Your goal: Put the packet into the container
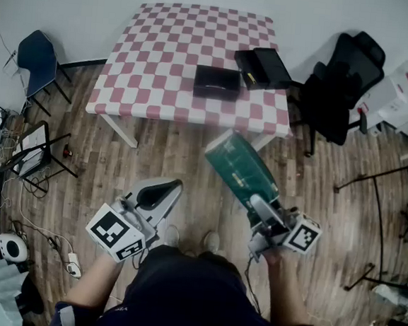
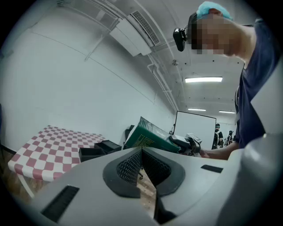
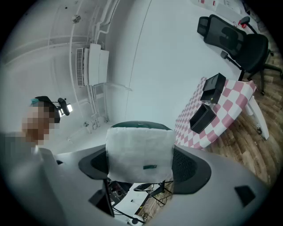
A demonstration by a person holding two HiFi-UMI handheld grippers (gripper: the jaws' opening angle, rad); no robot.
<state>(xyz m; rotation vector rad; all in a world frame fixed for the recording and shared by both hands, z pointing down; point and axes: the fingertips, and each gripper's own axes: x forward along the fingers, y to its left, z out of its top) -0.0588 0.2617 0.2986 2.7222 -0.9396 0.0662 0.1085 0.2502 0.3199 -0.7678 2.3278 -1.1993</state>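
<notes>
The checkered table [image 1: 164,49] bearing the black container [image 1: 217,82] stands well ahead of both grippers, so placing is not yet done. The green packet [image 1: 240,170] is pinched by its end in the right gripper [image 1: 260,205]. The left gripper [image 1: 162,190] is pressed together, empty.

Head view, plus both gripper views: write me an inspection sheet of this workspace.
Surface: checkered table, carrying two black boxes.
Job's things: green packet held in the air over the floor, short of the table; open black container near the table's front edge.
Clutter: second black box just right of the container.
Grippers: right claw shut on the packet's end; left claw shut, nothing between its jaws.
Cables: loose cables on the floor at the left.
Surroundings: black office chair right of the table; blue chair to its left; wooden floor.
</notes>
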